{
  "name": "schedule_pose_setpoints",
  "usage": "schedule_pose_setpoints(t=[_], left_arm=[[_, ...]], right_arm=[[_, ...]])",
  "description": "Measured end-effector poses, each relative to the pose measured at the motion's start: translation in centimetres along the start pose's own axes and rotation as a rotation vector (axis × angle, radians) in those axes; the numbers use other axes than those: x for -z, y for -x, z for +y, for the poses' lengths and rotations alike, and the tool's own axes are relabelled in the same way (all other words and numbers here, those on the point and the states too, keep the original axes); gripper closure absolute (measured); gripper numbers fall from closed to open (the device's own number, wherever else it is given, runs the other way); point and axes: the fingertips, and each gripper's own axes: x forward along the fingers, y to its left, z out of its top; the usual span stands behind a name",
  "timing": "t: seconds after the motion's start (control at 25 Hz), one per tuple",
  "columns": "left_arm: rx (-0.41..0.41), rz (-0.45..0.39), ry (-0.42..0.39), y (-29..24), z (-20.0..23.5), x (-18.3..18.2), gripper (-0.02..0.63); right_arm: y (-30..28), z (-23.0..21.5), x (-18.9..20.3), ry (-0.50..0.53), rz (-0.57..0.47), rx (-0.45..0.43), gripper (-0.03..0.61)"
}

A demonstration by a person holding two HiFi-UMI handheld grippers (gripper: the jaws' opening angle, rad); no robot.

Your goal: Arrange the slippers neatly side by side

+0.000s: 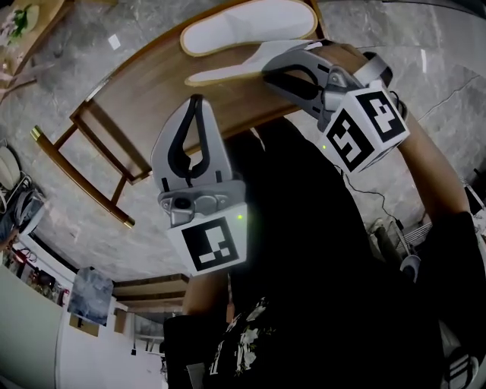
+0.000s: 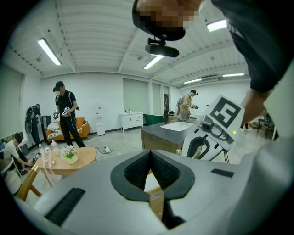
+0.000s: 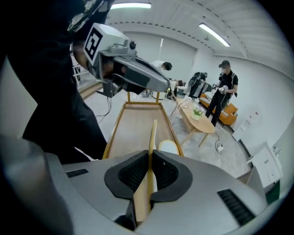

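Note:
One white slipper [image 1: 250, 23] lies flat on the wooden bench [image 1: 152, 91] at the top of the head view. The second slipper [image 1: 220, 74] is tipped on its edge above the bench, with my right gripper [image 1: 269, 70] shut on its heel end. In the right gripper view the tan sole [image 3: 150, 151] runs edge-on between the jaws of the right gripper [image 3: 149, 160], and the lying slipper [image 3: 167, 147] shows just to its right. My left gripper [image 1: 196, 102] hovers near the bench's near edge, shut and holding nothing [image 2: 150, 153].
The bench has a slatted lower frame [image 1: 99, 152] over a grey stone floor. A round wooden side table [image 3: 197, 120] with a flower pot stands beyond the bench. Other people [image 3: 225, 89] stand further off in the room. My own dark clothing fills the lower head view.

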Motion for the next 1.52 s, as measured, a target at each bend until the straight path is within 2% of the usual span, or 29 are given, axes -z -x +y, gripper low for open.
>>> schedule_pose_setpoints(t=[0.32,0.52,0.6,1.0,1.24,1.36,1.52], left_arm=[[-0.043,-0.009,0.024,1.4,1.4,0.8,0.612],[-0.083,-0.003,0.025,2.8,2.2,1.2,0.612],[-0.114,0.004,0.036,3.4,2.7,1.6,0.612],[-0.211,0.042,0.095,5.6,3.7,4.1,0.612],[-0.227,0.062,0.128,6.0,2.7,5.2,0.612],[-0.225,0.073,0.132,5.8,2.4,5.6,0.612],[-0.217,0.085,0.138,5.6,2.2,6.2,0.612]], right_arm=[[-0.1,1.7,-3.3,0.317,-0.006,-0.021,0.557],[-1.3,2.4,-5.7,0.585,-0.042,-0.037,0.557],[-2.3,2.8,-6.3,0.659,-0.064,-0.062,0.557],[-5.8,5.4,-3.9,1.071,-0.143,-0.195,0.557],[-6.4,6.2,-0.8,1.198,-0.163,-0.32,0.557],[-6.7,6.4,0.8,1.148,-0.148,-0.383,0.557],[-6.5,6.9,2.0,1.115,-0.133,-0.423,0.548]])
